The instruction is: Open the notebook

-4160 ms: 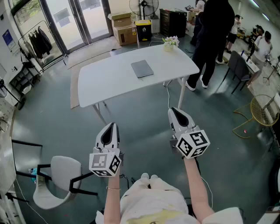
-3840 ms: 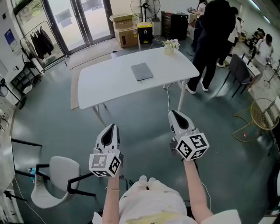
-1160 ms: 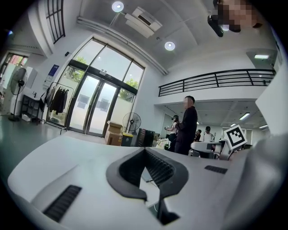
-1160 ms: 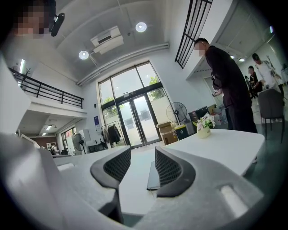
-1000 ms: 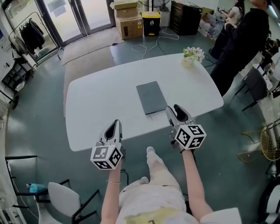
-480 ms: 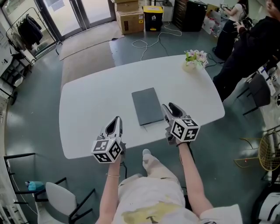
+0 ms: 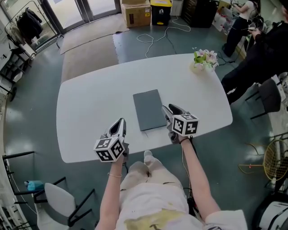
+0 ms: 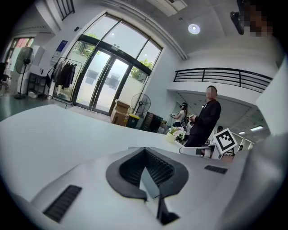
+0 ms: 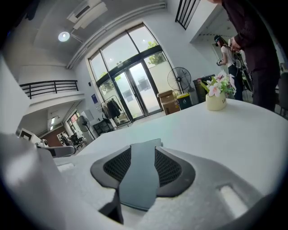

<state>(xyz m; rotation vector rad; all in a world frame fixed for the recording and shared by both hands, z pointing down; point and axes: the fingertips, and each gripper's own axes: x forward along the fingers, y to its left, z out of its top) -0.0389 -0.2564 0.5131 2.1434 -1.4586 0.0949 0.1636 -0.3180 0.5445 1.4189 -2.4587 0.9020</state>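
**Closed notebook lies just left of the right gripper**

The notebook (image 7: 149, 110) lies flat and shut, grey cover up, on the white table (image 7: 90, 112). It is just to the left of the right gripper (image 7: 167, 109) and ahead and to the right of the left gripper (image 7: 120, 122).

The right gripper is low over the table near its front edge. Its 2 jaws stand moderately apart with nothing clamped. In the right gripper view the grey cover fills the gap between the dark ribbed pads (image 9: 167, 168) and runs away ahead. I cannot tell whether either jaw touches the cover.

The left gripper sits over bare tabletop, well apart from the notebook. Its jaws are parted only narrowly, a thin wedge of gap between the pads (image 8: 158, 167), and it holds nothing.

Ahead and to the right of the right gripper, by the table's far corner, stands 1 small pale pot (image 9: 216, 102) holding a bunch of pink and white flowers (image 9: 218, 84).

Beyond the table, on the floor far ahead of both grippers, are a cardboard box (image 7: 136, 12) and a yellow-fronted bin (image 7: 160, 9). What is in either does not show.
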